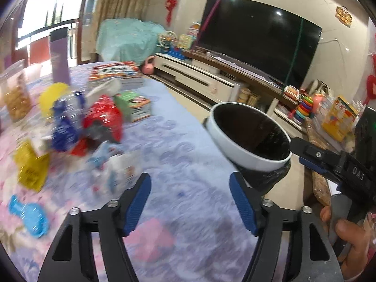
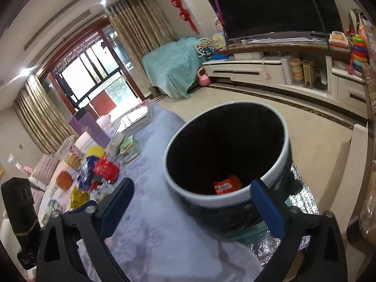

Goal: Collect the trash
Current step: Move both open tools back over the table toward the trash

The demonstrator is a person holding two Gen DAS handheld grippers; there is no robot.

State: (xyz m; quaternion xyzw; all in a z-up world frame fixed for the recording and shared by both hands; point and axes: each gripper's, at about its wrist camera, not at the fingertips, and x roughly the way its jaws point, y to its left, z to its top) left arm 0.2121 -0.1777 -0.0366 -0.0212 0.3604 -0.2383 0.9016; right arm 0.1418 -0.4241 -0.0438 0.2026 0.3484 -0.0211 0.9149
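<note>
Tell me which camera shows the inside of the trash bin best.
The right wrist view: it looks down into the trash bin, showing an orange wrapper at the bottom. The left wrist view sees the bin from the side, its inside only dark.

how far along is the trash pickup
Barely started. Done: one orange wrapper lies in the lined bin. In hand: nothing; the left gripper and right gripper are both open and empty. Left: the pile of wrappers on the table.

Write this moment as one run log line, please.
left gripper: open, empty | right gripper: open at trash bin | orange wrapper: in bin | wrapper pile: on table
</note>
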